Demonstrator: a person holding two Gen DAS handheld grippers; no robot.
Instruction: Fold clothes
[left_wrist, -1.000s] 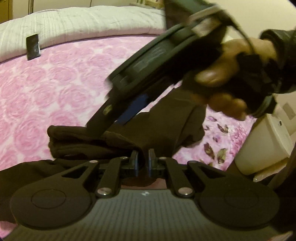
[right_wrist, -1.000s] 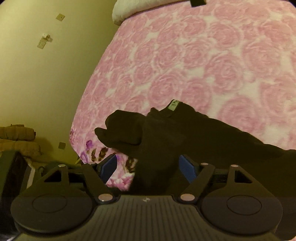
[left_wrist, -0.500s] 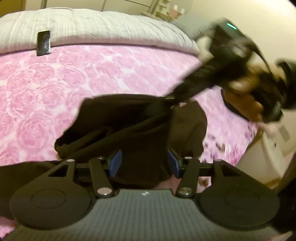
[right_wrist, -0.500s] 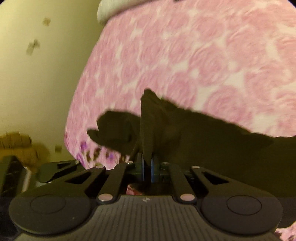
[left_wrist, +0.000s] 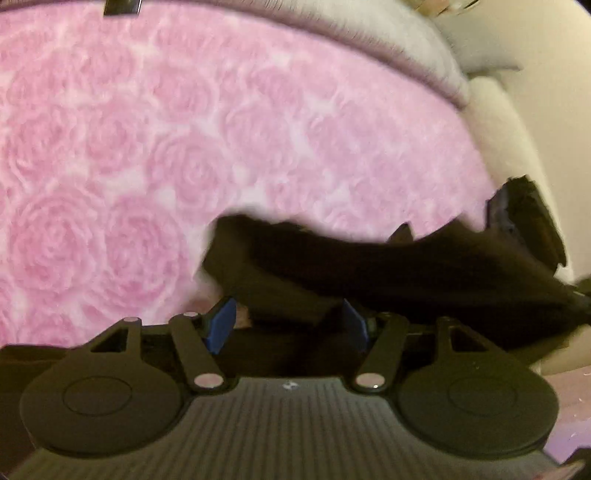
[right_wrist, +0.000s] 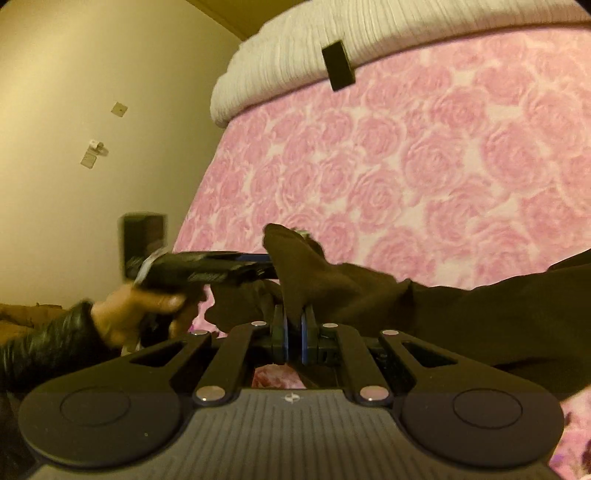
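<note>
The right gripper (right_wrist: 293, 332) had its blue pads pressed together on a raised fold of the dark brown garment (right_wrist: 369, 291). The left gripper (left_wrist: 288, 325) was opening, its pads apart over the limp, matte cloth without pressing it. The garment lay near the bed's foot edge on a pink rose-patterned bedspread (right_wrist: 424, 155). A small pale tag (right_wrist: 303, 232) showed at its peak, unreadable. A ribbed white blanket (right_wrist: 295, 48) crossed the far end, a flat black rectangular object (right_wrist: 338, 66) beside it.
</note>
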